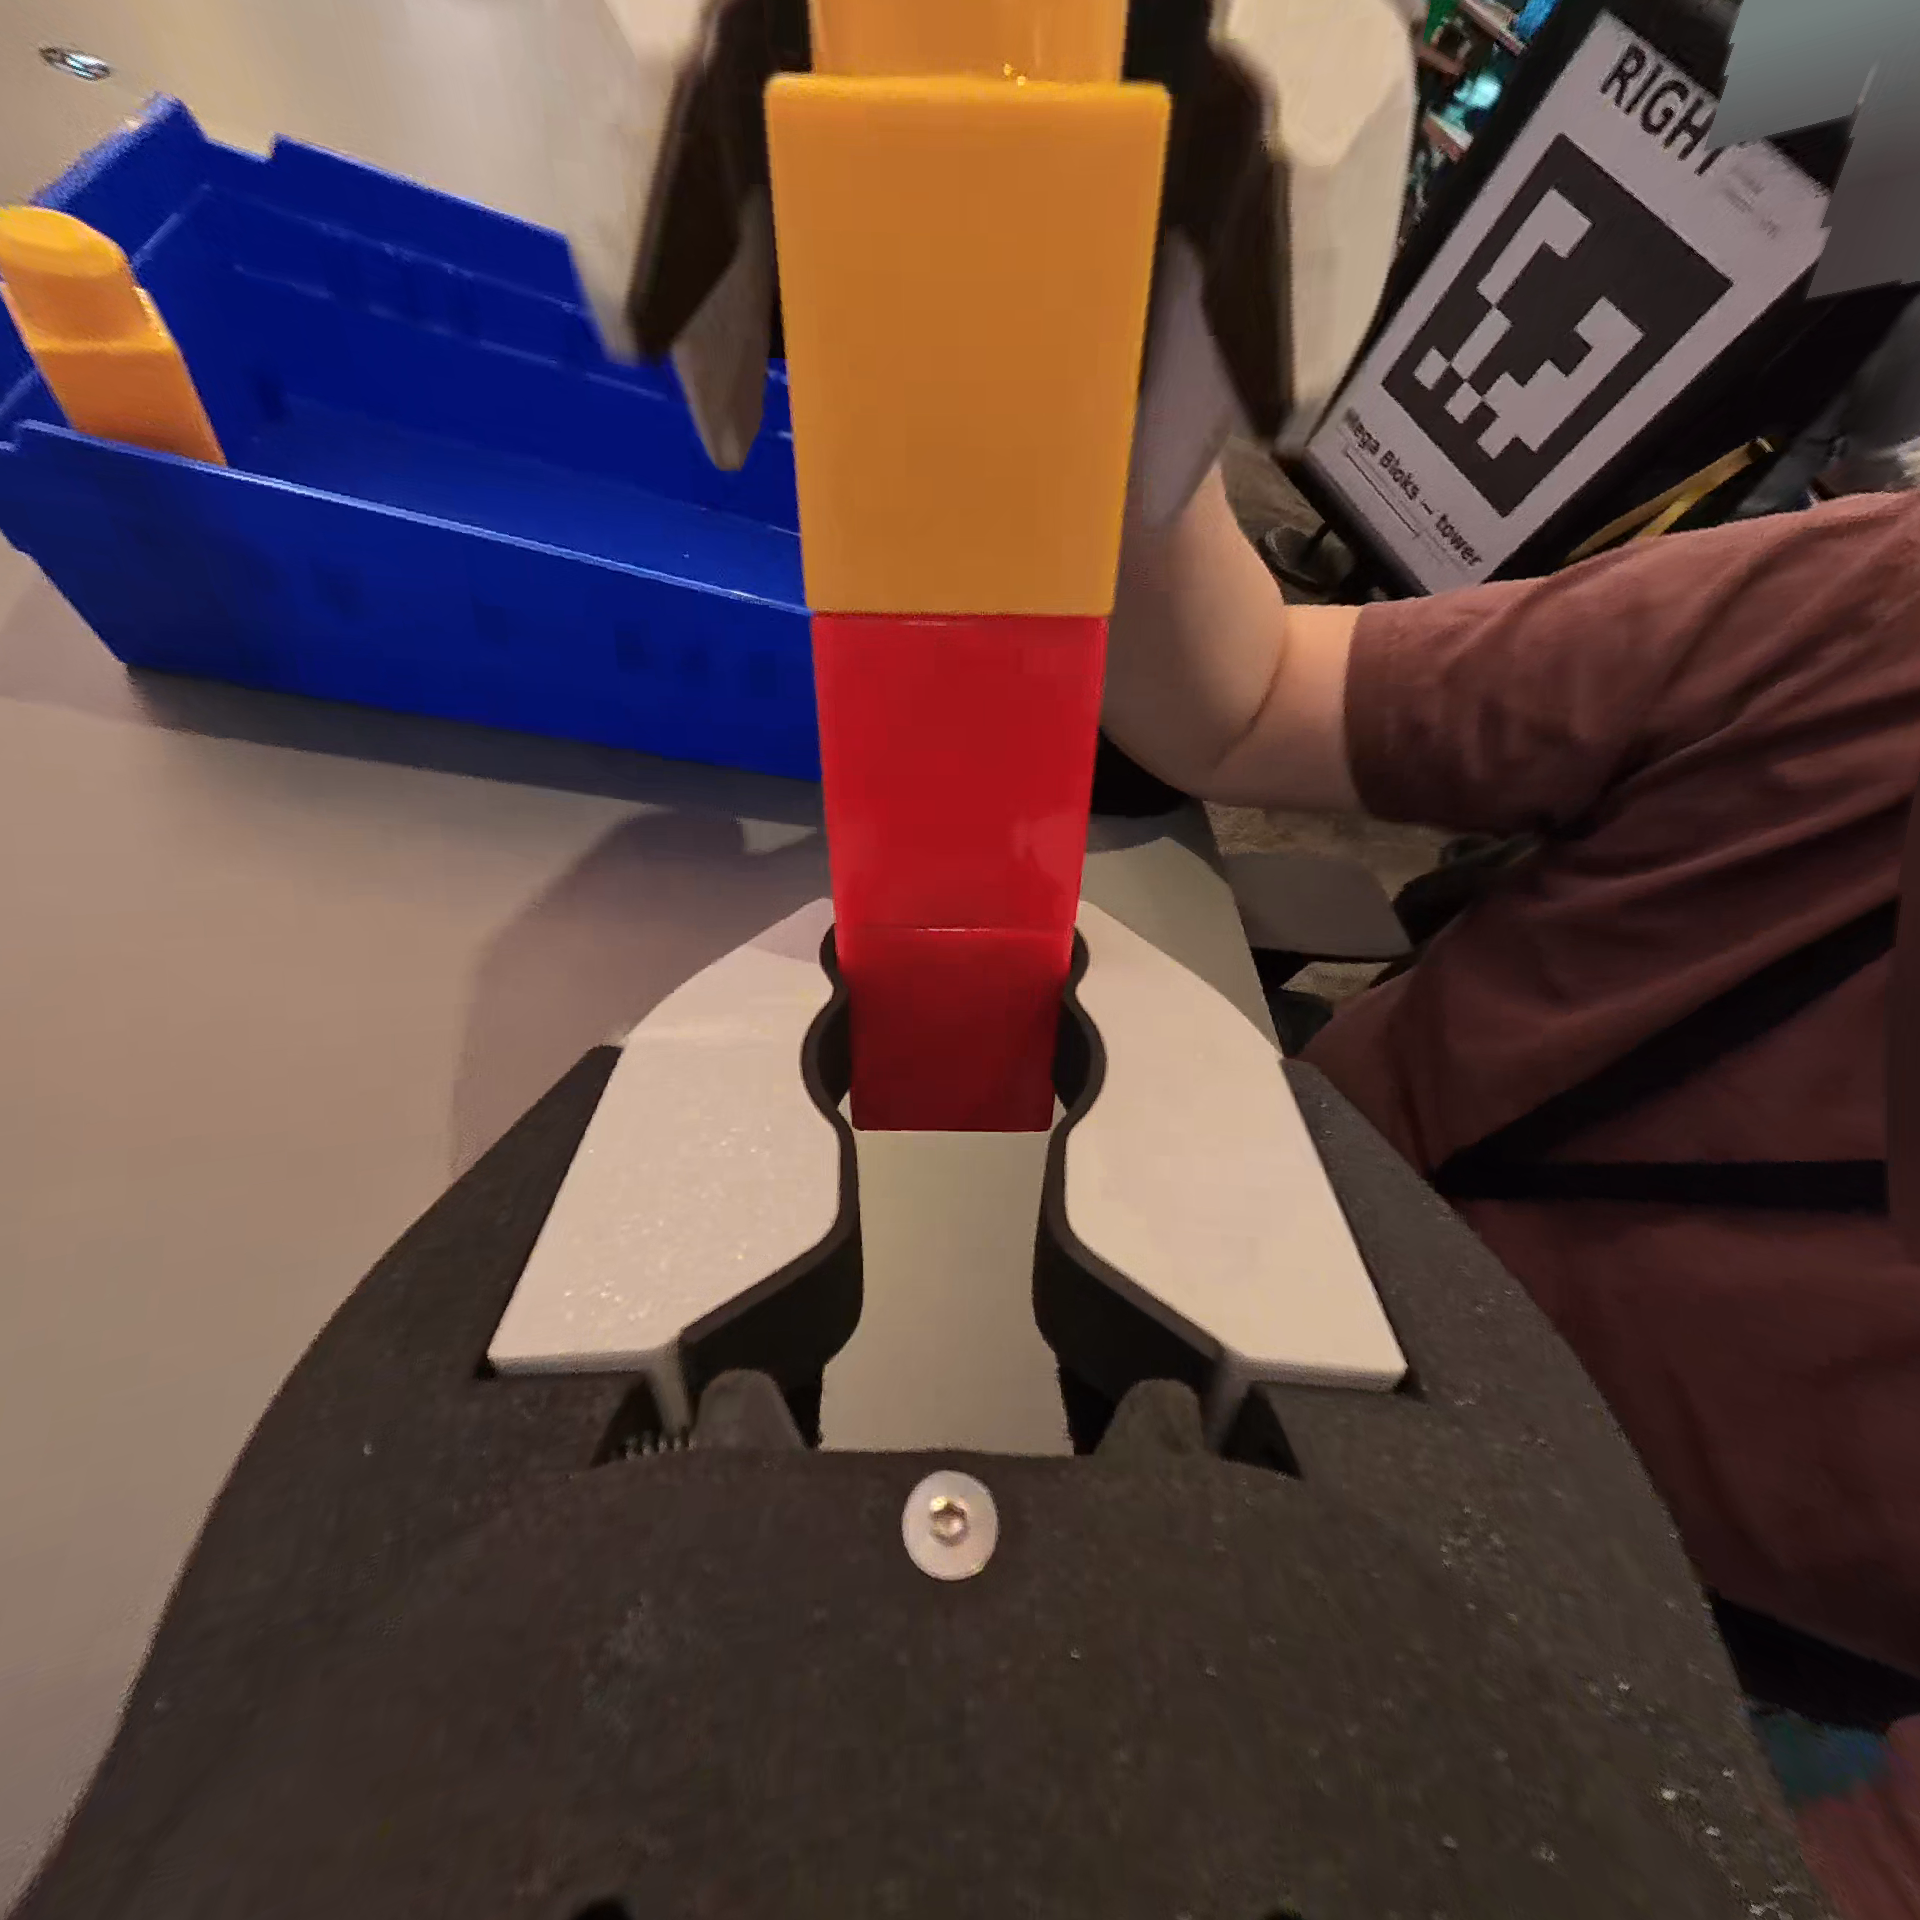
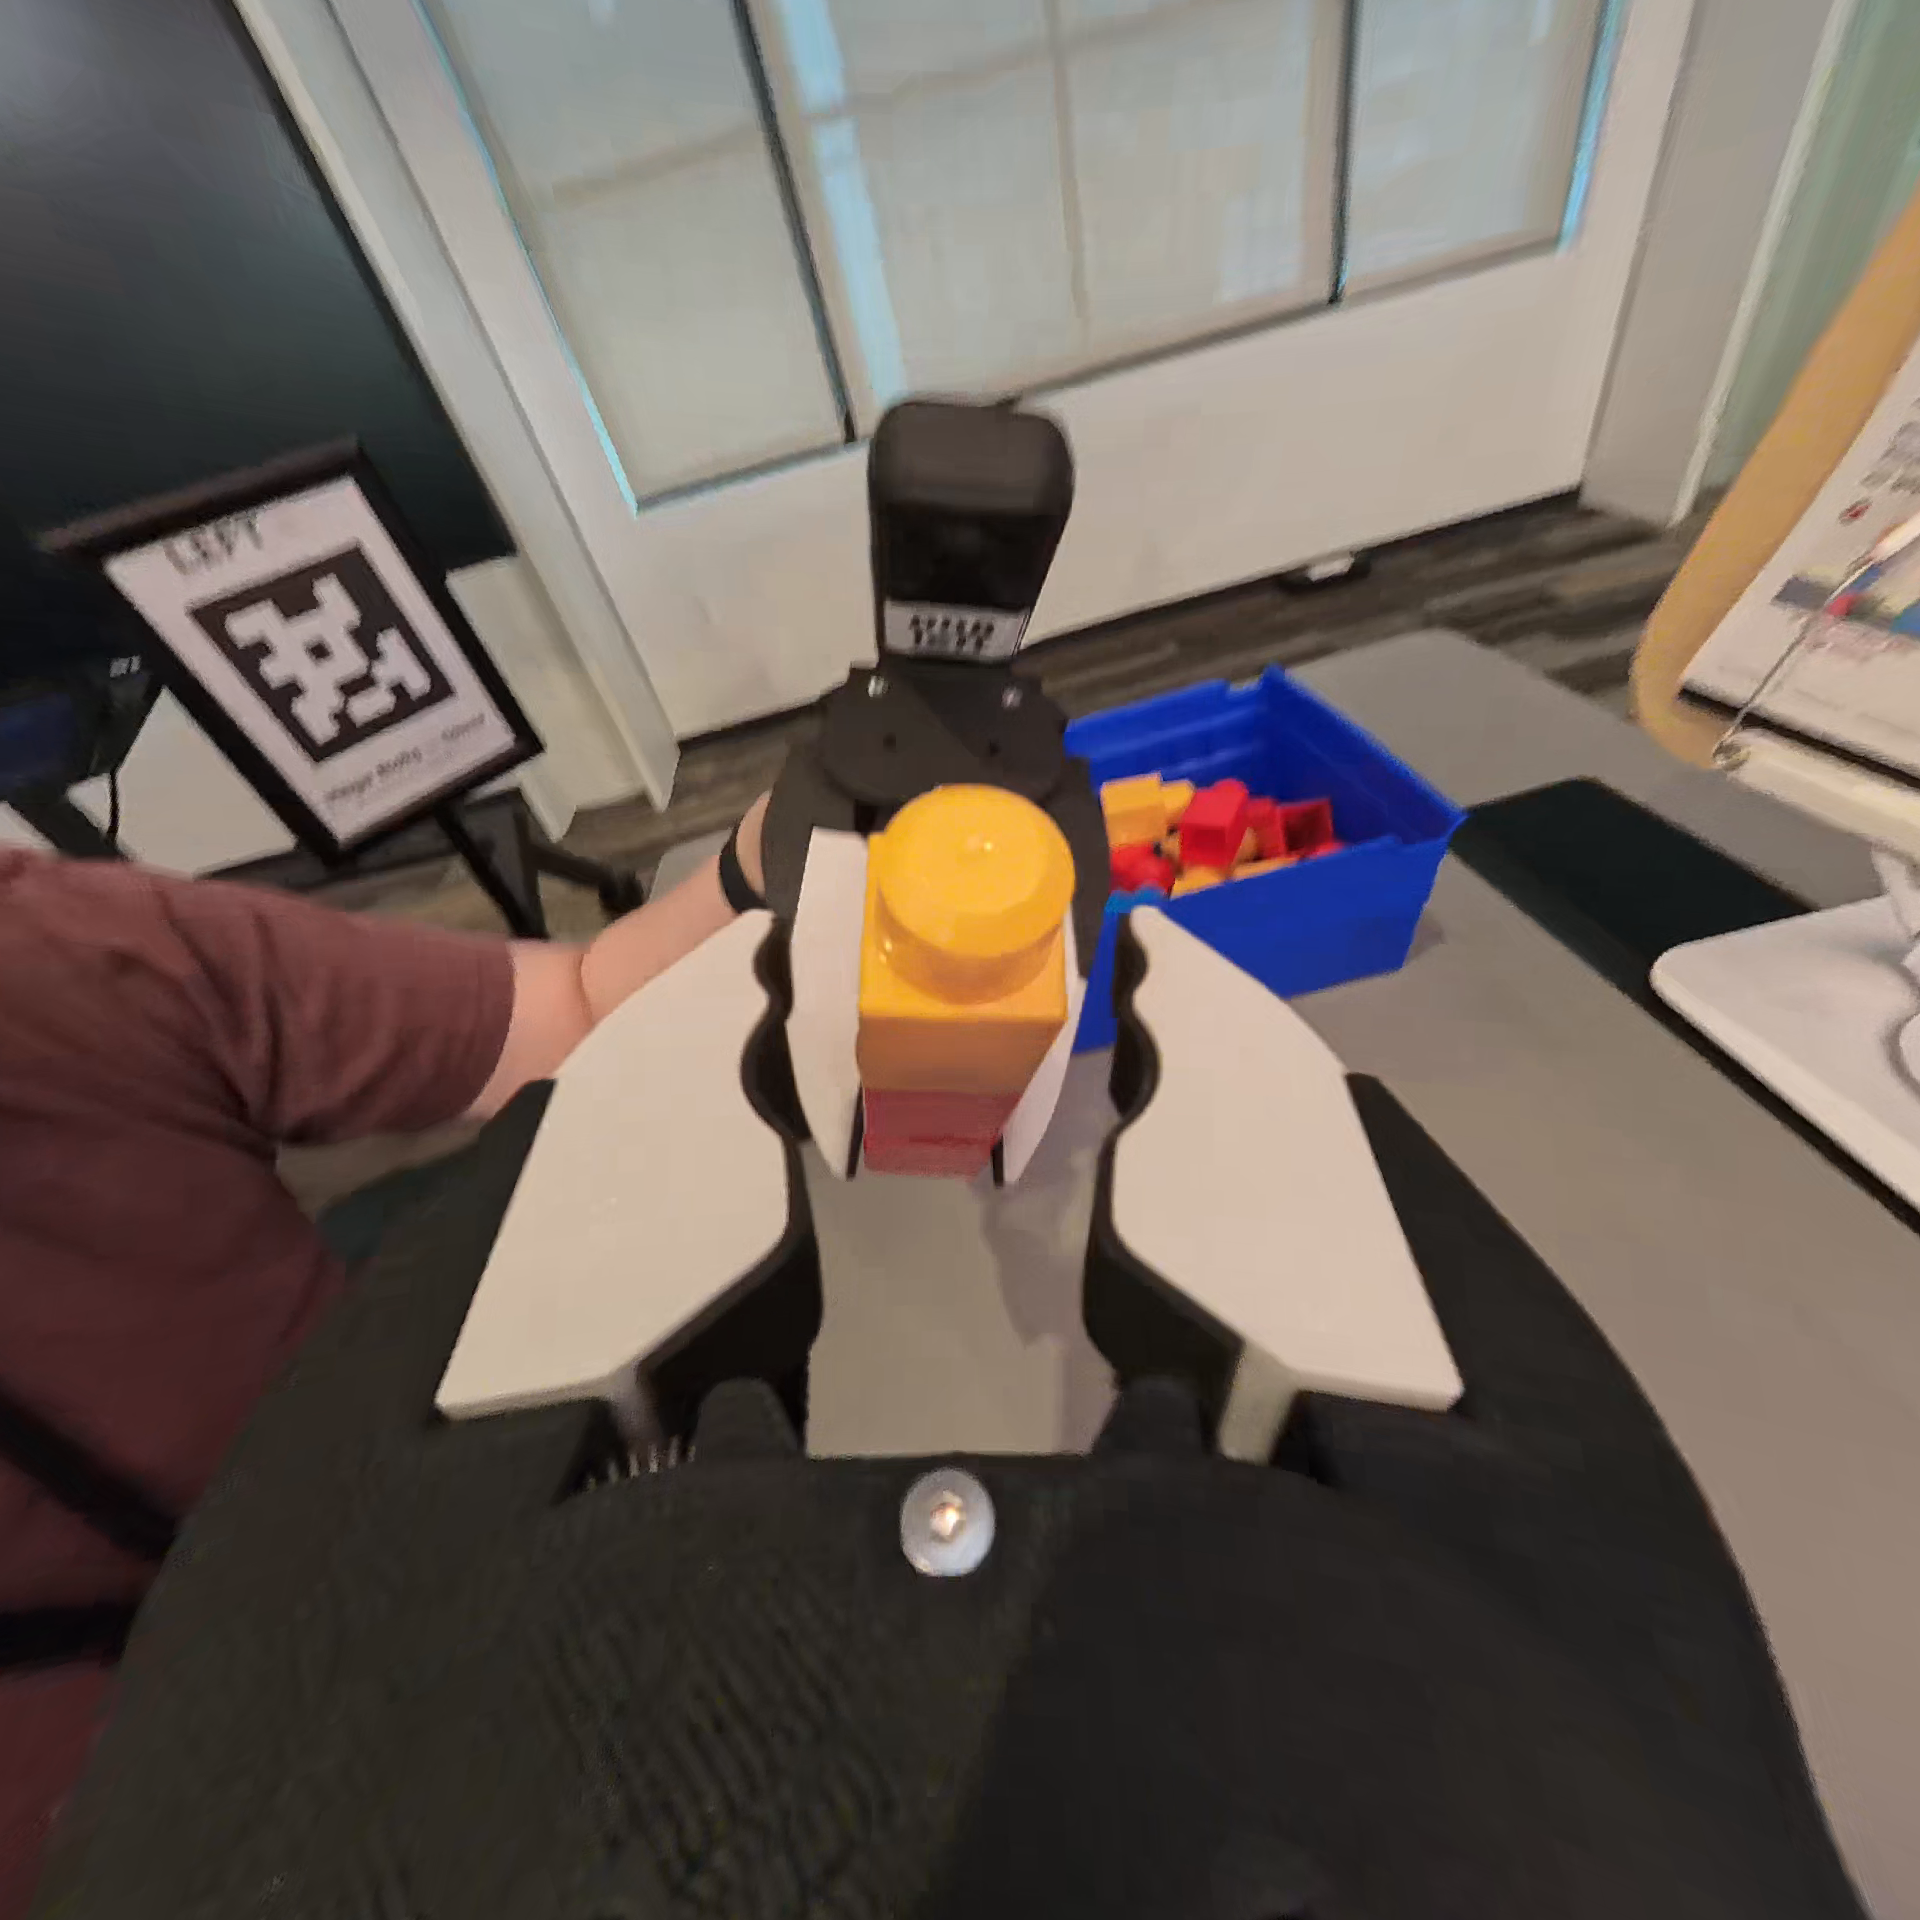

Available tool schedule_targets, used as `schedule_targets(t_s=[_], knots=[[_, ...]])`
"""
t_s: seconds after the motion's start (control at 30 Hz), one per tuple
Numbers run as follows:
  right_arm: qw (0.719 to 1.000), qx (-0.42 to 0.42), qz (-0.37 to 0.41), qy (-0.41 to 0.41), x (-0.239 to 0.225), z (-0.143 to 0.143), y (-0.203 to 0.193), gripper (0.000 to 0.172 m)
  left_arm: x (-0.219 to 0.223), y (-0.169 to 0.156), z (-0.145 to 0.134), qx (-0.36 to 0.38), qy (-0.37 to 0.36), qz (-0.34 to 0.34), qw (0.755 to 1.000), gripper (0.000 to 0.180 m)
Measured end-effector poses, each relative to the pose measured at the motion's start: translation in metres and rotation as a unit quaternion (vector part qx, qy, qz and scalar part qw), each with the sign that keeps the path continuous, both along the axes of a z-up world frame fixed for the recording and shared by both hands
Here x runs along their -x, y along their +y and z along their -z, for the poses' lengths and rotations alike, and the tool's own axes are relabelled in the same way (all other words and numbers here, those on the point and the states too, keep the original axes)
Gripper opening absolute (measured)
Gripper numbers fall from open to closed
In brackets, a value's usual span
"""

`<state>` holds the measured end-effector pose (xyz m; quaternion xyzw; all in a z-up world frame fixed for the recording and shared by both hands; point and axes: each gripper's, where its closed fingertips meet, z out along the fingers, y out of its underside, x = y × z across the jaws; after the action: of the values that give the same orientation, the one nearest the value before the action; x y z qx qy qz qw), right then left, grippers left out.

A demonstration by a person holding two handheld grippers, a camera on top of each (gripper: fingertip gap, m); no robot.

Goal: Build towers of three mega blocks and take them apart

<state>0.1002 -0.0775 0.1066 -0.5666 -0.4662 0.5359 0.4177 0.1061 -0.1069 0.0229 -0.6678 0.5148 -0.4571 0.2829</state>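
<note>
While one tower of three blocks stands assembled, the task is judged roughly mid-cycle: building is done for this tower, and dismantling is not yet begun.

Item 1, tower (image 1: 956, 623): three blocks in a column, a yellow block (image 1: 961, 343) on top, a middle red block (image 1: 956, 769) beneath it, a bottom red block (image 1: 951, 1023) lowest. All three are seen seated on one another.

Item 2, left claw (image 1: 951, 1029): closed on the bottom red block, both pads pressed against its sides. The tower is thus held at its base over the grey table (image 1: 260, 987).

Item 3, right claw (image 2: 951, 1018): spread wide, its fingers (image 2: 665, 1122) set to either side of the yellow block with clear gaps; nothing is gripped by it.

Item 4, blue bin (image 2: 1351, 904): placed on the table beside the tower, loose red and yellow blocks held inside. One upright yellow block (image 1: 99, 343) is seen in it from the left wrist view.

Item 5, marker boards (image 2: 312, 665): stood on easels past the table edge.

Remaining, as judged: the yellow block is to be pulled off, then the red pair separated; further towers may be built from the bin's stock.
</note>
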Motion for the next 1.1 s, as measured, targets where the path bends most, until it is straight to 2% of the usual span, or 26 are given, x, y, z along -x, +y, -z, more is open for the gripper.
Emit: schedule_targets(t_s=[0.07, 0.13, 0.27, 0.47, 0.77, 0.93, 1.03, 1.07, 1.1], knots=[[1.0, 0.012, 0.006, 0.021, 0.0, -0.006, 0.001, 0.044, -0.002, -0.002, -0.005, 0.015, -0.019, 0.004, 1.0, 0.035], [1.0, 0.027, 0.0, 0.008, 0.001, 0.0, 0.002, 0.038, -0.003, -0.002, -0.009, 0.028, -0.03, 0.0, 0.999, 0.035], [0.999, 0.031, -0.027, 0.001, 0.002, 0.005, -0.002, 0.037, -0.003, -0.004, -0.002, 0.02, 0.001, -0.001, 1.0, 0.035], [0.998, 0.032, -0.049, -0.012, 0.001, 0.01, -0.006, 0.037, -0.003, -0.011, 0.0, 0.037, 0.003, 0.02, 0.999, 0.035], [0.998, 0.053, -0.024, -0.018, 0.004, 0.013, -0.001, 0.037, 0.001, -0.007, 0.002, 0.036, 0.025, -0.006, 0.999, 0.035], [0.999, 0.033, -0.031, -0.013, 0.007, 0.012, -0.004, 0.037, 0.004, -0.007, 0.004, 0.025, 0.03, -0.001, 0.999, 0.035], [0.999, 0.013, -0.03, 0.012, 0.009, 0.004, -0.005, 0.042, 0.003, -0.007, -0.012, 0.039, -0.019, 0.0, 0.999, 0.035], [1.0, 0.011, -0.024, 0.011, 0.01, 0.004, -0.004, 0.059, 0.005, -0.001, -0.017, 0.033, -0.033, -0.017, 0.999, 0.035], [1.0, 0.014, -0.025, 0.009, 0.012, 0.006, -0.004, 0.064, 0.009, 0.004, -0.021, 0.023, -0.042, -0.033, 0.998, 0.035]])
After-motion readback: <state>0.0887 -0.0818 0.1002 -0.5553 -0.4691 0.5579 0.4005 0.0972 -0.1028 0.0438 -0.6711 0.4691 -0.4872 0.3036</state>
